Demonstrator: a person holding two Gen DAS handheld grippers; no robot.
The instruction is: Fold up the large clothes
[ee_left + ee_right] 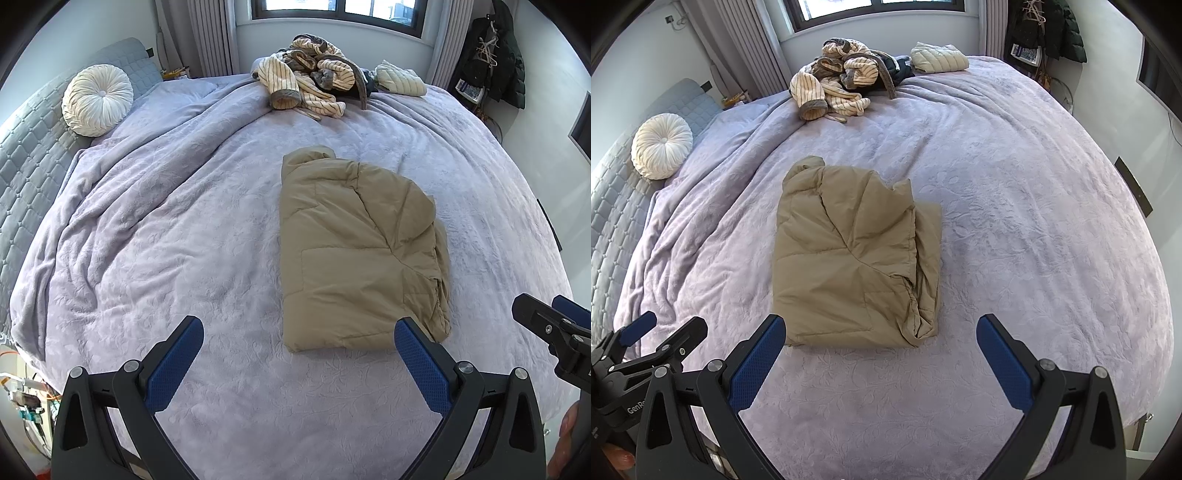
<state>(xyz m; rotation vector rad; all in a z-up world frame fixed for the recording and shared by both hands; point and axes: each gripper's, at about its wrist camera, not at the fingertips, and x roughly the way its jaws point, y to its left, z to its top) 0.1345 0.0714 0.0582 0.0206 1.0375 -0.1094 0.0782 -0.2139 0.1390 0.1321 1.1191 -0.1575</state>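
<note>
In the left wrist view, the left gripper [298,334] hovers with its blue-padded fingers spread wide and nothing between them, just above the near part of the lilac bedspread [166,221]. The tan puffer jacket [354,251] lies in the middle of the bed, a little to the right, already doubled into a thick rectangle with the collar at its far end and loose layered edges along its right side. Its near right corner sits just beyond the right finger. Part of the right gripper shows at the right edge. At the far end of the bed lie a heap of striped clothes [306,83] and a folded pale quilted garment [400,81]; a round white cushion [96,99] rests far left. In the right wrist view, the right gripper [881,332] is likewise wide apart and empty, with the jacket's near edge just past its left finger and the stacked edges curling at the near right corner. The jacket looks light, soft and springy, with a slick shell: layers would likely slide and puff back. A pinch through all layers at the near corners, one gripper each, seems the surest hold for another fold.
</note>
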